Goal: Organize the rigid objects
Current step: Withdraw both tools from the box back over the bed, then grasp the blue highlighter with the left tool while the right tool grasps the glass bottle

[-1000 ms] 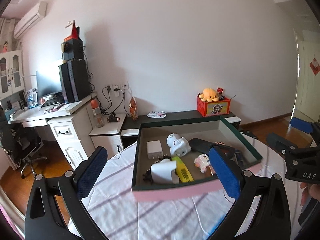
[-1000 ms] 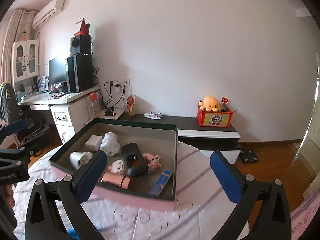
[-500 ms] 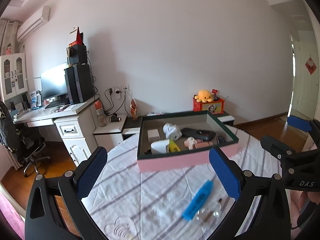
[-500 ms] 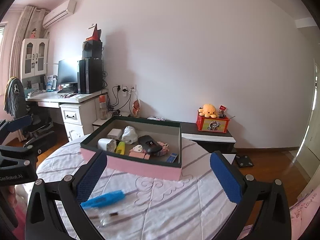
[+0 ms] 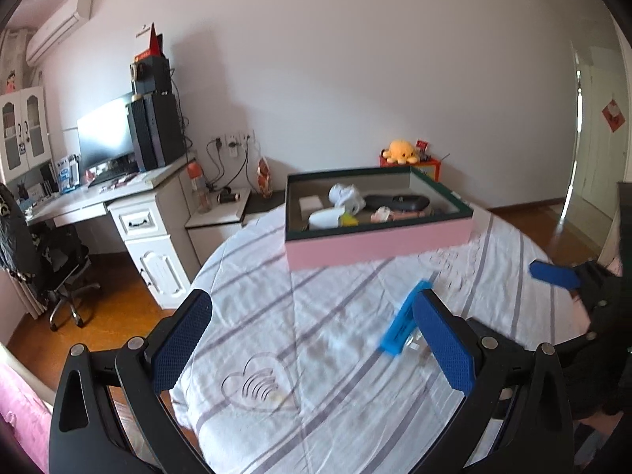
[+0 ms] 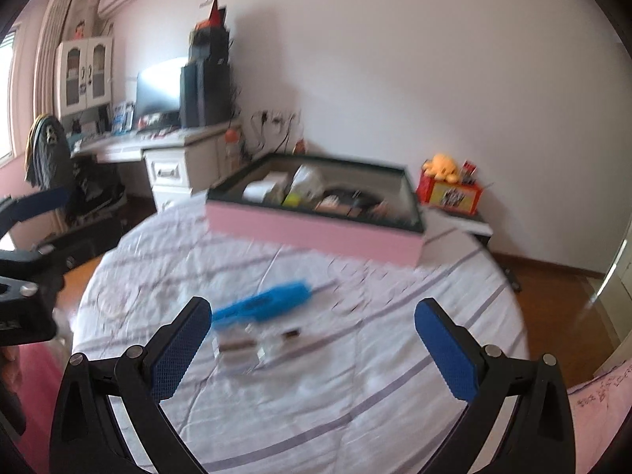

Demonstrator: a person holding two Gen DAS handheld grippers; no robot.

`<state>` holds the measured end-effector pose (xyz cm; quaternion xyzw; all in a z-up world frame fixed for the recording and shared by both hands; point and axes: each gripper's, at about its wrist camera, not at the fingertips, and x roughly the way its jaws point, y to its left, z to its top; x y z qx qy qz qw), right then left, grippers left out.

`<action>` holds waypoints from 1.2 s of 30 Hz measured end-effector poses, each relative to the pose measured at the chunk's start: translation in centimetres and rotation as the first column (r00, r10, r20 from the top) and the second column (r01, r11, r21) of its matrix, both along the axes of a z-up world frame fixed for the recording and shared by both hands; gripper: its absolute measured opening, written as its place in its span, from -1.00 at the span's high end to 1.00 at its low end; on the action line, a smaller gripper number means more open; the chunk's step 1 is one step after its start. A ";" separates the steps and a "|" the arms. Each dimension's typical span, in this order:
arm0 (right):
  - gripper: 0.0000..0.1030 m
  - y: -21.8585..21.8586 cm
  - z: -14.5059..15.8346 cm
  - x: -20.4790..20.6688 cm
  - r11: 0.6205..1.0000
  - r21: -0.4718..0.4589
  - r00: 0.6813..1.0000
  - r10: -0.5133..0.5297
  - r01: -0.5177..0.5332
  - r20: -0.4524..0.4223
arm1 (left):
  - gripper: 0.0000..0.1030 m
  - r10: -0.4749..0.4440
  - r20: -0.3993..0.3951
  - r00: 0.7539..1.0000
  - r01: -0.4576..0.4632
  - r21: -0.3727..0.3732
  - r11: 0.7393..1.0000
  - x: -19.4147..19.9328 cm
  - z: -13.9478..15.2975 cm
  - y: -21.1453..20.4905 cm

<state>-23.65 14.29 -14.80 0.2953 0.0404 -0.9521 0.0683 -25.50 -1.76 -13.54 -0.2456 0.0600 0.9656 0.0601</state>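
Both grippers pulled back from pink box [image 5: 379, 243]; blue tool [image 6: 262, 305] blurred; both tongs wide, empty.

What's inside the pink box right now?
Pink box holds a white charger block, white figure, yellow item, and black case. Its near wall hides the floor.

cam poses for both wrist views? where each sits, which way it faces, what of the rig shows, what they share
Left wrist: on the left gripper, above the table's near left edge, facing the pink box and far wall; the right gripper shows at right.
Right wrist: on the right gripper, further right, facing the same way, blurred; the left gripper shows at left.
Shared: box, blue tool, striped cloth, desk.
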 end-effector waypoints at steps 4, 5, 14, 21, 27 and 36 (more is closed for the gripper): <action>-1.00 -1.4 -2.6 -1.5 0.999 -0.025 0.996 0.035 -0.033 0.085 | -1.00 0.016 0.030 0.999 -0.016 -0.008 1.000 0.1 -0.9 -1.3; -1.00 -1.7 -3.1 -2.0 0.999 -0.015 0.994 0.029 -0.028 0.101 | -1.00 0.019 0.034 0.999 -0.018 -0.008 1.000 0.1 -1.1 -1.5; -0.79 -1.4 -4.9 -4.3 0.999 -0.043 0.980 0.032 -0.024 0.194 | -1.00 0.020 0.080 0.997 -0.020 0.000 1.000 -0.7 -2.5 -2.2; -0.47 0.7 -4.9 -4.3 1.000 -0.014 0.978 0.012 -0.009 0.206 | -1.00 -0.036 0.119 0.992 0.038 -0.014 0.999 -2.3 -3.6 0.6; -0.47 5.1 -4.6 -5.7 0.996 -0.003 0.976 -0.082 0.084 0.201 | -1.00 -0.107 0.163 0.981 0.114 -0.037 0.993 -4.4 -5.0 4.4; -0.47 7.6 -4.7 -7.3 0.994 -0.052 0.974 -0.080 0.092 0.211 | -1.00 -0.152 0.275 0.949 0.183 -0.092 0.979 -8.9 -8.3 8.4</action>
